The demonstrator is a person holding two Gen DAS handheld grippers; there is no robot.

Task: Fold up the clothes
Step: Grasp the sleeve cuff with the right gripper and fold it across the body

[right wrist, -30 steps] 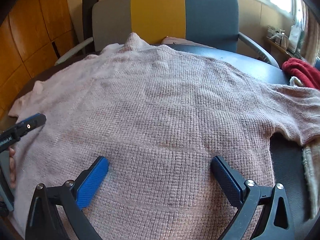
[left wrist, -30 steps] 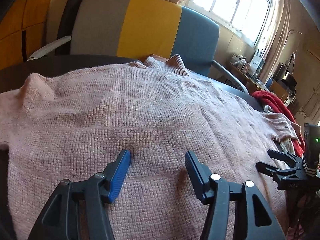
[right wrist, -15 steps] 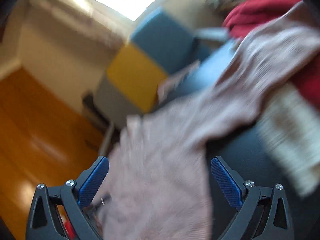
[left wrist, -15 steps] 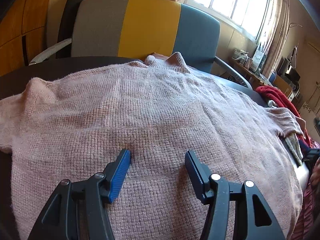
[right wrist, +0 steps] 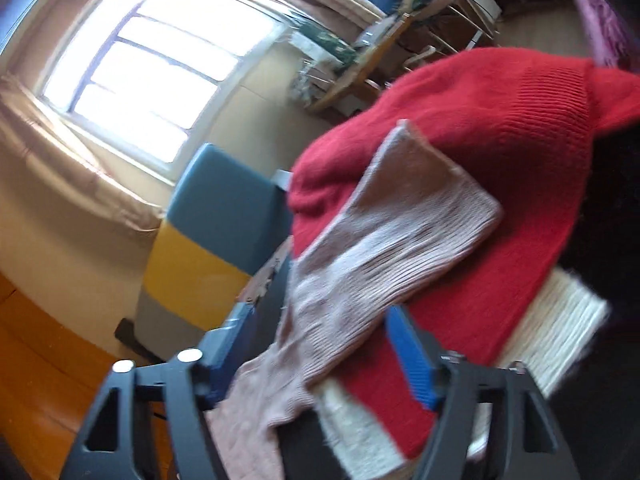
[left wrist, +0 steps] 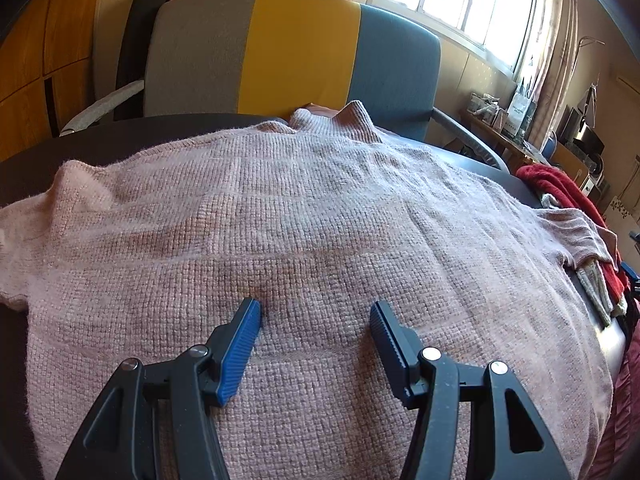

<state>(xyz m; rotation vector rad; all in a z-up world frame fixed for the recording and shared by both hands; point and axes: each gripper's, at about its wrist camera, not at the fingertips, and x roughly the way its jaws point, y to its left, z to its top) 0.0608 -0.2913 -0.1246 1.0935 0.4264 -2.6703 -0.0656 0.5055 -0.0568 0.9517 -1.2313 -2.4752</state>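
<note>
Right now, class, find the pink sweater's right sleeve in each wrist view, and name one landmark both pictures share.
Left wrist view: the sleeve lies at the far right edge, draped toward the red garment.
Right wrist view: the sleeve runs up the centre, between the closing fingers of the right hand-held gripper, over the red garment.
Shared landmark: the grey, yellow and blue chair.

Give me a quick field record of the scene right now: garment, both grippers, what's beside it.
garment: pink knit sweater, spread flat on the dark table, collar toward the chair
left gripper: open, tips resting on the sweater body, nothing clamped
right gripper: jaws closing around the pink sleeve, pads not yet pressing it
sleeve position: lying over the red sweater
under red sweater: cream knit garment
behind table: grey, yellow and blue chair
fold: not started
</note>
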